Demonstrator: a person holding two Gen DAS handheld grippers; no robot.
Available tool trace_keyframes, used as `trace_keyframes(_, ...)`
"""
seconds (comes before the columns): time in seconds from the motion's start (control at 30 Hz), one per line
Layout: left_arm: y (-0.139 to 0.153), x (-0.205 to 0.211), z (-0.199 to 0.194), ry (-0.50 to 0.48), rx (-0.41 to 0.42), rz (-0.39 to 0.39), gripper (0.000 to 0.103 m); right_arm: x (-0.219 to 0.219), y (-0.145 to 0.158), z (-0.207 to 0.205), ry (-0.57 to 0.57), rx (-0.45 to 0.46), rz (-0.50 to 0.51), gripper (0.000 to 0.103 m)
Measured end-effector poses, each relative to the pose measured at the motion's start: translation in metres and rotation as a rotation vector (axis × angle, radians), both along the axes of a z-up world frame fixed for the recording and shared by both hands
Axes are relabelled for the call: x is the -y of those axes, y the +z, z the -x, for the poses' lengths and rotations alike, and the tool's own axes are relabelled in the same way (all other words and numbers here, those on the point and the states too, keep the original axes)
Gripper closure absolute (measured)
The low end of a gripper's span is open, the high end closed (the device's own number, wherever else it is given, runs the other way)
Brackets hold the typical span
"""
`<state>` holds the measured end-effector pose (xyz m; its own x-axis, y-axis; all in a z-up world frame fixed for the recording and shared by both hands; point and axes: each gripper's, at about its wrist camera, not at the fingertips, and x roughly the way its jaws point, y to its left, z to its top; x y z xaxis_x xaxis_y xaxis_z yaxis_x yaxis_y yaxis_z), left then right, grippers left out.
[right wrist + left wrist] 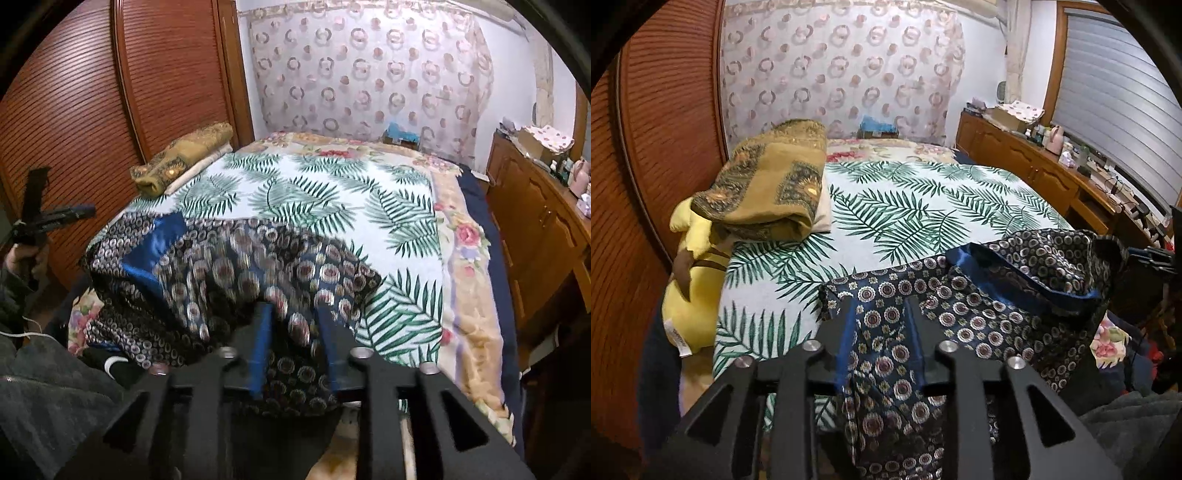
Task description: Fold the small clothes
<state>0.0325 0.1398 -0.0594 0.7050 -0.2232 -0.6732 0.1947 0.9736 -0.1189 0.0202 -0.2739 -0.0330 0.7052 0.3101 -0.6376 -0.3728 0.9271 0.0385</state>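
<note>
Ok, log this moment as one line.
left hand-held gripper: open over patterned garment | right hand-held gripper: open, same garment between fingers | garment: crumpled on leaf-print bedspread

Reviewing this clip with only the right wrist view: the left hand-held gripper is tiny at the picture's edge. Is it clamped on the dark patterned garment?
Observer: No. The left wrist view shows the left hand-held gripper open, with the patterned garment lying loose between its fingers.
Operator: Is anything next to the folded brown blanket?
Observer: Yes, a yellow plush toy, its top hidden by the blanket.
Operator: What's above the sideboard?
Observer: A window with grey blinds.
</note>
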Motion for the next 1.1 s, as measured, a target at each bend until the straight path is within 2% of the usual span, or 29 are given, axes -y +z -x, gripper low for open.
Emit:
trace_keyframes(0.03,-0.002,0.000,-0.004,-0.002,-0.002,0.002,0.058,0.001,-0.001,-0.003,-0.001,0.006,-0.003,0.066)
trace_keyframes(0.2,-0.021,-0.003,-0.032,0.004,-0.045,-0.028,0.044,0.006,-0.001,-0.017,-0.032,0.025,-0.004,0.062)
trace_keyframes(0.33,-0.035,-0.008,-0.054,0.020,-0.082,-0.015,0.044,0.011,-0.010,-0.039,-0.067,0.018,-0.015,0.061)
trace_keyframes(0.67,-0.057,-0.013,-0.085,0.069,-0.140,-0.037,0.044,0.015,-0.053,-0.107,-0.162,-0.097,-0.027,0.060)
trace_keyframes(0.7,-0.060,-0.013,-0.087,0.073,-0.151,-0.038,0.044,0.017,-0.056,-0.110,-0.171,-0.104,-0.033,0.059)
trace_keyframes(0.8,-0.068,-0.016,-0.091,0.080,-0.174,-0.031,0.044,0.020,-0.063,-0.119,-0.189,-0.135,-0.056,0.049)
trace_keyframes(1.1,-0.075,-0.017,-0.091,0.082,-0.173,-0.036,0.043,0.018,-0.070,-0.130,-0.164,-0.161,-0.097,0.048)
